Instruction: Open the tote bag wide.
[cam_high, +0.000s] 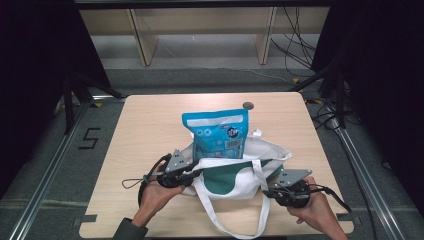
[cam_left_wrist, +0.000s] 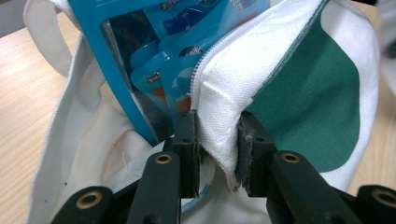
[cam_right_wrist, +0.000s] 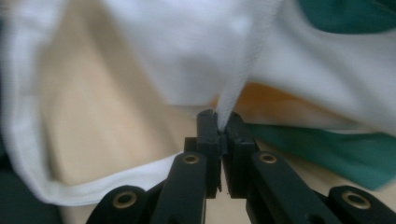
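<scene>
Pale wooden surface (cam_high: 150, 130) stands on a grey floor, with black curtains at both sides and light wooden frames at the back. A small dark round disc (cam_high: 248, 105) sits near the far edge of the surface, well apart from the work. Loose cables lie on the floor at the far right.

A white tote bag (cam_high: 235, 175) with a green patch lies on the near half of the surface, its mouth turned away from the person. A blue snack pouch (cam_high: 217, 135) stands partly inside that mouth, its top rising above the bag rim. One long white handle strap (cam_high: 210, 212) loops toward the near edge of the surface, between the two hands.

The left gripper (cam_high: 192, 175) is at the bag's left end. In the left gripper view its jaws are part-way closed and pinch a thick fold of the white bag cloth (cam_left_wrist: 219, 126) just beside the zip; the pouch stands just beyond the jaw tips, to their left, and the green patch to their right.

The right gripper (cam_high: 272, 192) is at the bag's right near corner. In the right gripper view its jaws are pressed almost together on a narrow white strap (cam_right_wrist: 233, 93), which runs up and away from the tips. White and green cloth lies behind them, blurred.
</scene>
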